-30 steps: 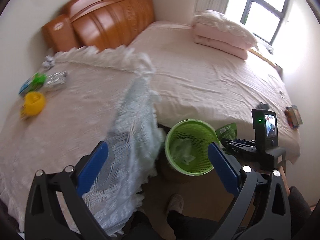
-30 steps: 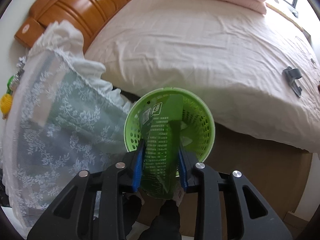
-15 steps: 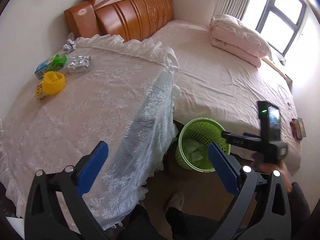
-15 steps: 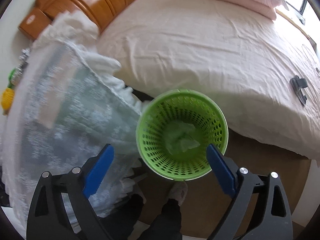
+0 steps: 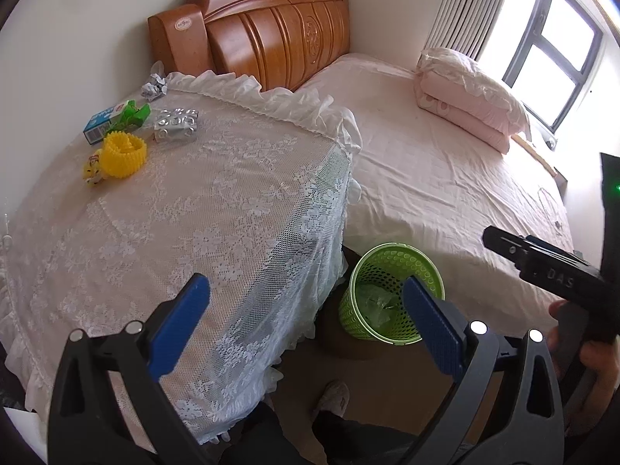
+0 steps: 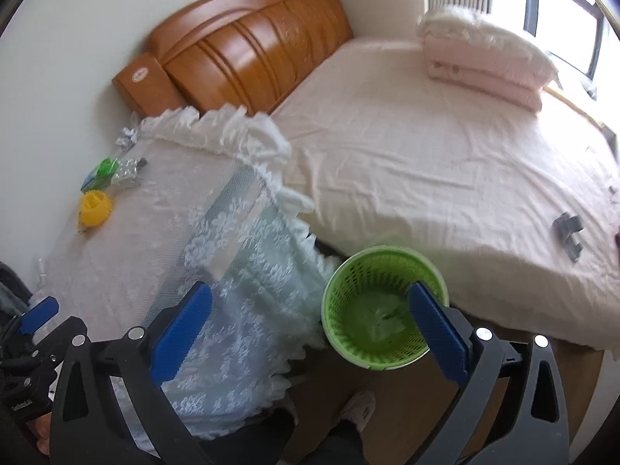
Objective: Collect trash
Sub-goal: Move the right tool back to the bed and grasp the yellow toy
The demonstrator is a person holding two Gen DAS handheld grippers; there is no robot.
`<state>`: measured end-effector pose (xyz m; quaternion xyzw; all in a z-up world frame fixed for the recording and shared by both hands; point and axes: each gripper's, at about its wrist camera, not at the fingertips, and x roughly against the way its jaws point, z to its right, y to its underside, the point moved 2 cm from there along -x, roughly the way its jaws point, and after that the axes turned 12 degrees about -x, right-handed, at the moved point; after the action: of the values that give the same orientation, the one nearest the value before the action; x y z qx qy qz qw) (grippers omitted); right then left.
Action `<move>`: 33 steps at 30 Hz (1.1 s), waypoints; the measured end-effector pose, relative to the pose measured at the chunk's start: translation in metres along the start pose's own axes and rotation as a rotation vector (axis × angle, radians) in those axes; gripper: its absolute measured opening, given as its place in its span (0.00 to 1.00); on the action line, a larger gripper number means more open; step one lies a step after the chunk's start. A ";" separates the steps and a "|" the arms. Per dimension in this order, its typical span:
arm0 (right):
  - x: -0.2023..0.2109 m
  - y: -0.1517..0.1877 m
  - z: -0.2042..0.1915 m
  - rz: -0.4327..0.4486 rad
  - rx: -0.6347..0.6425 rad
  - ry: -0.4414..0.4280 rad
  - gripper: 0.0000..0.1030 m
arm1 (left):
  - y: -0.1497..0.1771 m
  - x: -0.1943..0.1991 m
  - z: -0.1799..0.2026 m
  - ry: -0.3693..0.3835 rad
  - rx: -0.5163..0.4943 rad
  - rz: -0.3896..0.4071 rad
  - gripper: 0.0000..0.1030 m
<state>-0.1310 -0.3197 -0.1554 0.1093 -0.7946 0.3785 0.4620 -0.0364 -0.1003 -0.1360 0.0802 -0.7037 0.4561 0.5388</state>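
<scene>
Released green wrapper into basket [image 6: 383, 310]; right gripper [image 6: 310, 321] opening, empty; left gripper [image 5: 306, 314] wide, empty. Remaining: table litter [image 5: 176, 124].

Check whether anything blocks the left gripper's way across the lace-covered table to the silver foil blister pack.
Nothing visible does. The open left gripper hovers over the near table edge, and the lace cloth between it and the silver foil blister pack lies bare. The yellow spiky ring sits left of that line.
</scene>
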 end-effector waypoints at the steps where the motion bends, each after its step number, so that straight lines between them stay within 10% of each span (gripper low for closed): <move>1: 0.001 0.001 -0.001 0.007 0.003 0.002 0.98 | 0.000 -0.001 -0.001 0.002 0.003 0.000 0.93; 13: -0.014 0.004 -0.036 -0.034 0.056 -0.033 0.98 | -0.003 -0.001 -0.040 -0.039 0.066 0.006 0.93; 33: -0.062 0.021 -0.214 -0.140 0.353 -0.162 0.98 | 0.033 -0.019 -0.206 -0.194 0.326 -0.030 0.93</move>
<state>0.0315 -0.1659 -0.1547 0.2734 -0.7410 0.4687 0.3955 0.0924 0.0612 -0.1689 0.2204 -0.6680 0.5460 0.4551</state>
